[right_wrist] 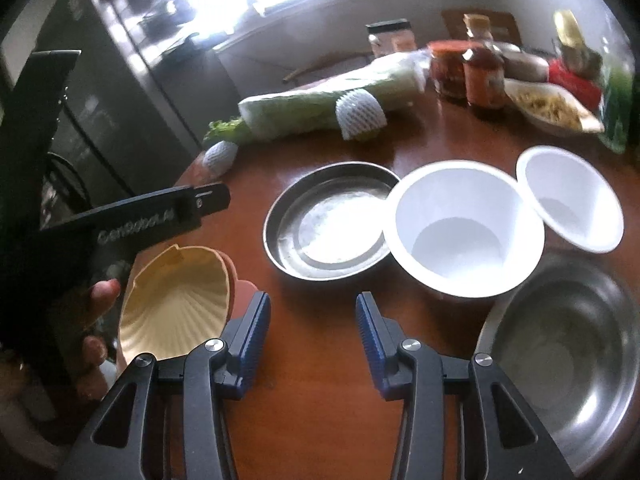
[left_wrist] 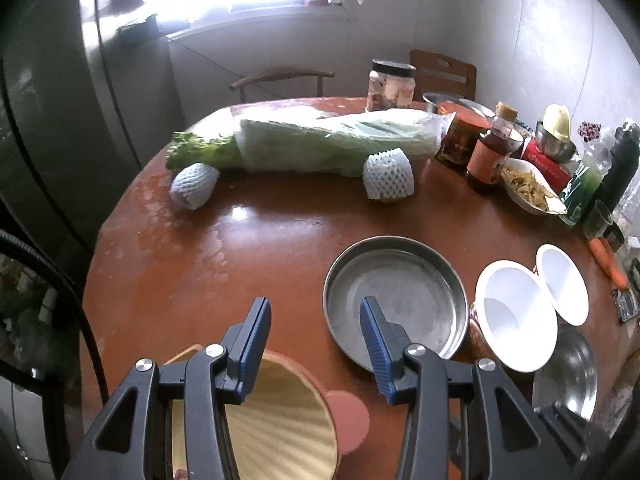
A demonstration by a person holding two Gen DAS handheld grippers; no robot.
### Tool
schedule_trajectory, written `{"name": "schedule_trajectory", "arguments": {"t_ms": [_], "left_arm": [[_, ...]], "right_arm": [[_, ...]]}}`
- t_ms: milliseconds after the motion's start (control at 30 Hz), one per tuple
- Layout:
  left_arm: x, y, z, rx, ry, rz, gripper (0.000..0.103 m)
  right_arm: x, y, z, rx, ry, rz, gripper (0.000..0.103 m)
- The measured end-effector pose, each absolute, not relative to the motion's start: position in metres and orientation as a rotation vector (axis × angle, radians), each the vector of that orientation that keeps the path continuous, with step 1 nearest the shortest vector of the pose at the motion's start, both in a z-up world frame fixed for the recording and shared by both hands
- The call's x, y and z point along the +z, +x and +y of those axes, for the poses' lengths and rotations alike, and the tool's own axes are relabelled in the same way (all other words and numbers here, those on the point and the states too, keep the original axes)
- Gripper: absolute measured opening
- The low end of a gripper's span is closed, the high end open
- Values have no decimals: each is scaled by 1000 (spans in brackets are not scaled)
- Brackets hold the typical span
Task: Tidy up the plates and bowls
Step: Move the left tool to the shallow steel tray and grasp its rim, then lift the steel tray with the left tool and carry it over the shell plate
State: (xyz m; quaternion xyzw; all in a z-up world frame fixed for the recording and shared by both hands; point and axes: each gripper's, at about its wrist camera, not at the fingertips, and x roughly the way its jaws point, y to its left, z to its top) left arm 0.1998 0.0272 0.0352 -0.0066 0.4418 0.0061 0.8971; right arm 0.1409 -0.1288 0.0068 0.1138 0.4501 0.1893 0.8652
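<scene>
A steel round plate (left_wrist: 396,296) lies on the brown table (left_wrist: 240,248). Right of it stand a large white bowl (left_wrist: 516,316), a small white bowl (left_wrist: 564,284) and a steel bowl (left_wrist: 568,372). A yellow shell-shaped plate (left_wrist: 272,420) rests on a pink plate (left_wrist: 352,416) at the near edge. My left gripper (left_wrist: 316,312) hangs open above the bare table between the shell plate and the steel plate. My right gripper (right_wrist: 312,300) is open over the bare table, with the shell plate (right_wrist: 176,300) to its left, the steel plate (right_wrist: 328,224) and large white bowl (right_wrist: 460,232) ahead, and the steel bowl (right_wrist: 560,352) to its right.
A wrapped cabbage (left_wrist: 320,140) and two foam-netted fruits (left_wrist: 388,178) lie across the far side. Jars, bottles (left_wrist: 488,152) and a dish of food (left_wrist: 528,190) crowd the back right, with a carrot (left_wrist: 608,260) at the right edge. A fridge (left_wrist: 60,120) stands on the left, chairs behind.
</scene>
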Motion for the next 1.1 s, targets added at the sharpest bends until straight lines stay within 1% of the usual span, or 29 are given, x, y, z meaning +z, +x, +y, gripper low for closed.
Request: {"name": "schedule_trajectory", "arguments": {"t_ms": [333,667,733,767,800,833,933,1000,1033,1100], "left_arm": [[4,240,28,-4,-41,1001,46],[-21,261,25,-7,-64,1060,46],[-25,263,24,-27,-76,1071,44],[-27,264,23,-37,-78,1080,40],[-29,265,22,-43,-79,1090,32],[-32,266,21,-50,-77,1101,28],[-34,266,20,-43,-56,1103,25],[-34,265,22,-41,-65,1103,21],[-33,265,24,-37,-73,1101,21],[-30,263,27,-32,-82,1093,21]], "right_arm": [[-11,159,-122,317,307,994,46],[-31,178,-119,250,353,1025,47],[-34,182,-120,240,353,1024,47],[-35,184,-119,234,348,1019,47],[-36,186,-118,232,340,1018,47],[-38,188,-118,231,338,1017,46],[-39,191,-116,224,312,994,45],[-38,192,-116,220,297,978,41],[-37,191,-116,218,287,969,38],[-36,191,-115,228,286,964,38]]}}
